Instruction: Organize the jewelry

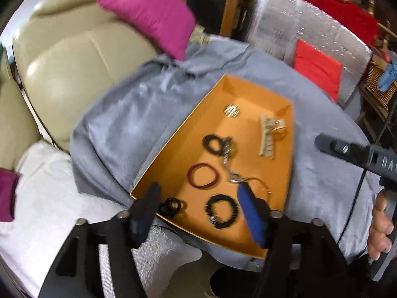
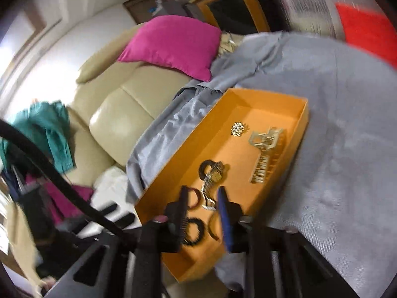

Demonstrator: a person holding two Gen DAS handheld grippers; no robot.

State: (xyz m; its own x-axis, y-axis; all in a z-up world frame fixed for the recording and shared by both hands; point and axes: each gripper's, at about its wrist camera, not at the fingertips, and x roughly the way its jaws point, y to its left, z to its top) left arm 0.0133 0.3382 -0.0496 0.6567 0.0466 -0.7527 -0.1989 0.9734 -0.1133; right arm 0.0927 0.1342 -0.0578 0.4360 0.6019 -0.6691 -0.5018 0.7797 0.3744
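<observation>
Grey cloth point(image 1: 139, 124) covers the surface before me, with a cream leather sofa point(image 1: 69, 74) and a magenta cushion point(image 1: 153, 17) behind it and a red cushion point(image 1: 317, 67) off to the far right. On the cloth sits a shallow orange cardboard tray point(image 1: 178, 149).

Inside the tray, toward its far end, lie a small sparkling gold brooch point(image 1: 232, 111) and a cream-gold claw hair clip point(image 1: 269, 135) along the right wall. Mid-tray a black hair tie point(image 1: 214, 144) touches a metal-banded wristwatch point(image 2: 215, 176). Nearer lies a dark red ring-shaped bangle point(image 1: 203, 175), then a black beaded bracelet point(image 1: 222, 211), and at the near left corner a small black coiled tie point(image 1: 171, 207).

My left gripper point(image 1: 198, 206) hangs over the tray's near end, jaws wide, nothing between them. My right gripper point(image 2: 203, 206) hovers above the watch band and the bangle, jaws moderately apart and empty.
</observation>
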